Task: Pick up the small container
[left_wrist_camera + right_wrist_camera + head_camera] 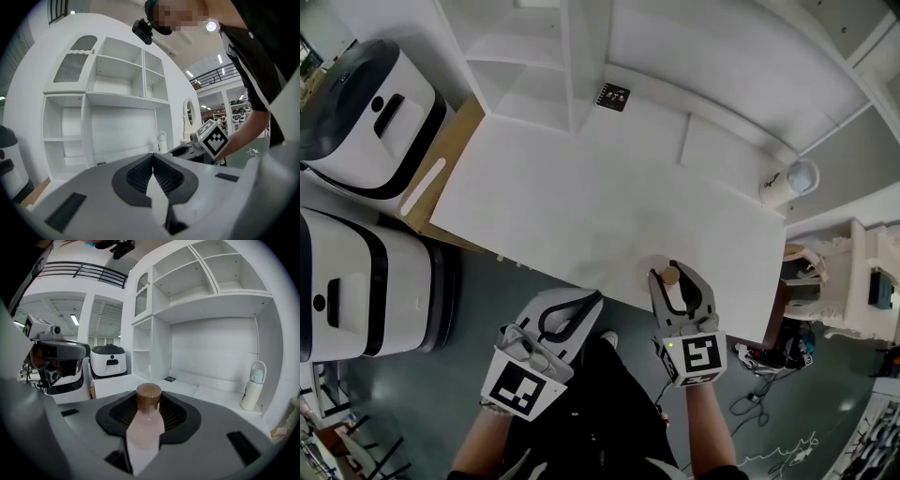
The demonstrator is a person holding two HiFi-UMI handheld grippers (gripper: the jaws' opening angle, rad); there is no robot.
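The small container (145,425) is a pale pink bottle with a brown cap (671,276). It stands upright between the ribbed pads of my right gripper (149,405), which is shut on it. In the head view the right gripper (677,281) holds it over the near edge of the white table (581,197), and whether the bottle touches the tabletop is hidden. My left gripper (578,306) hovers off the table's near edge, to the left of the right one. In the left gripper view the left gripper (153,161) has its jaws pressed together with nothing between them.
A white shelf unit (544,56) stands at the table's far side, with a black marker tag (613,96) by it. A white flask (787,184) sits at the far right corner. Two white-and-black machines (366,122) stand left of the table, beside a cardboard sheet (441,178).
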